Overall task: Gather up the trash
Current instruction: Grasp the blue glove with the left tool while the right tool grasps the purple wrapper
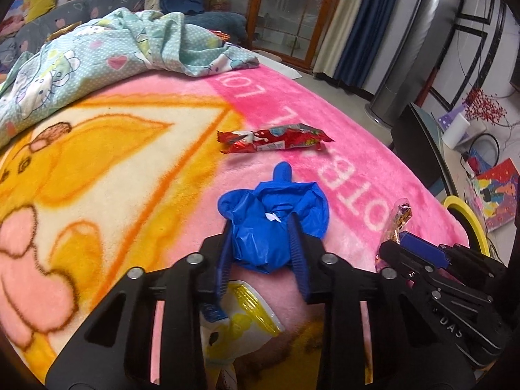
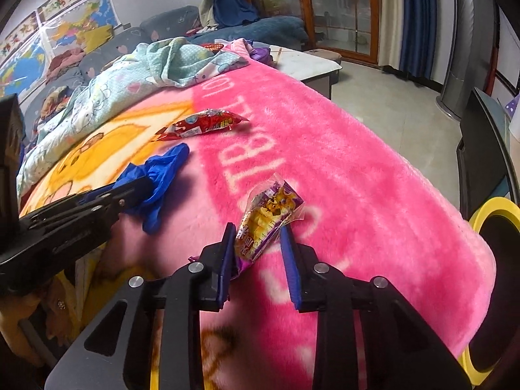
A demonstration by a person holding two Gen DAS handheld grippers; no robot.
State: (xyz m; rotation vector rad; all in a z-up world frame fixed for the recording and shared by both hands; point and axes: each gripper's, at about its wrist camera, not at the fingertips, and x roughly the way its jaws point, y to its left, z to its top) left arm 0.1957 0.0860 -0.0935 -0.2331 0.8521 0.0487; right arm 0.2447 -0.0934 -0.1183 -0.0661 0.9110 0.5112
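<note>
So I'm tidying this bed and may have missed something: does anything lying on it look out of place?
Yes. A red snack wrapper lies loose on the pink blanket, beyond the crumpled blue glove in the left tool. A squashed yellow and white cup lies beneath that tool.

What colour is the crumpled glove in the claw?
Bright blue. The glove shows best in the left wrist view.

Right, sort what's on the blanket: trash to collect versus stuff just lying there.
Trash to collect:
- blue glove, between the left gripper jaws
- purple snack wrapper, between the right gripper jaws
- red wrapper
- yellow cup

Just lying about:
- pink blanket
- patterned quilt
</note>
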